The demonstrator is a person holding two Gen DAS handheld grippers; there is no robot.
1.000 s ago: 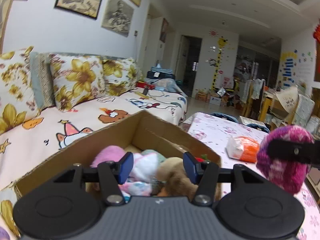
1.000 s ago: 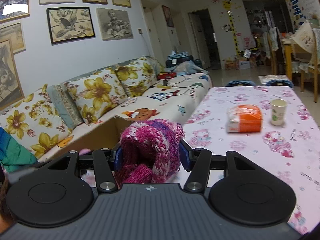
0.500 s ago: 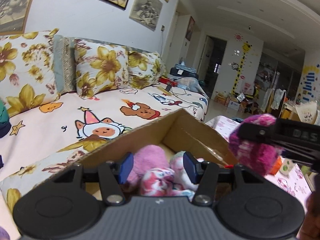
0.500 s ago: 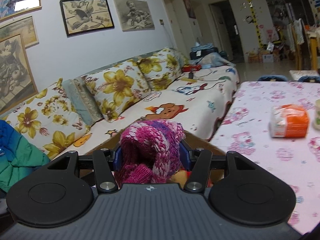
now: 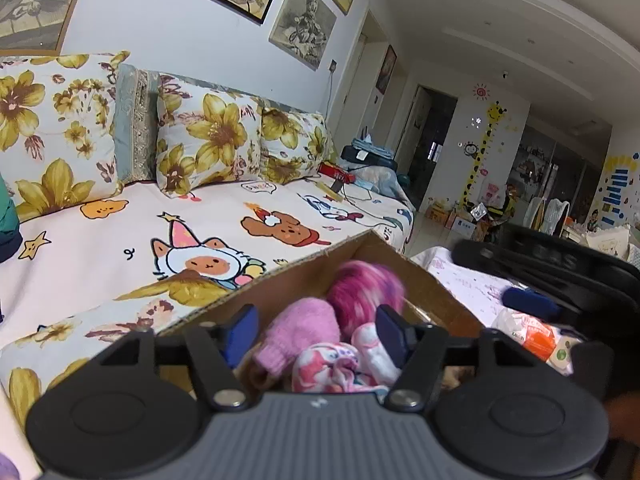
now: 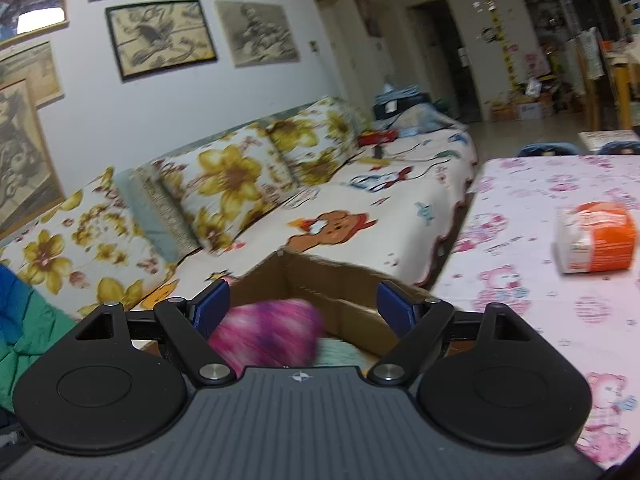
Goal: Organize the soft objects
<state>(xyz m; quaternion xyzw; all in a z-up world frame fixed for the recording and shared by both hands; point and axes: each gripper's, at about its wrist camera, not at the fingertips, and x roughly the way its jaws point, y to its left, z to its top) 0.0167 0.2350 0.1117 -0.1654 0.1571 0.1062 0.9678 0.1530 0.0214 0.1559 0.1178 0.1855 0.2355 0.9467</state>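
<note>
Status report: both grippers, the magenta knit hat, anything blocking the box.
Right gripper just opened, empty. Left gripper just opened wider, holding nothing. Magenta knit hat in cardboard box, blurred. Nothing blocking the box.

A family living room in a lived-in home: a long sofa (image 5: 208, 224) draped in a cartoon-animal print sheet and lined with yellow-flower cushions (image 5: 212, 140), framed sketch drawings (image 6: 160, 36) hung across the pale wall, a table under a pink teddy-bear cloth (image 6: 532, 280), and a yellow giraffe height-chart sticker (image 5: 482, 148) on the wall beside a dark doorway (image 5: 432, 140).
</note>
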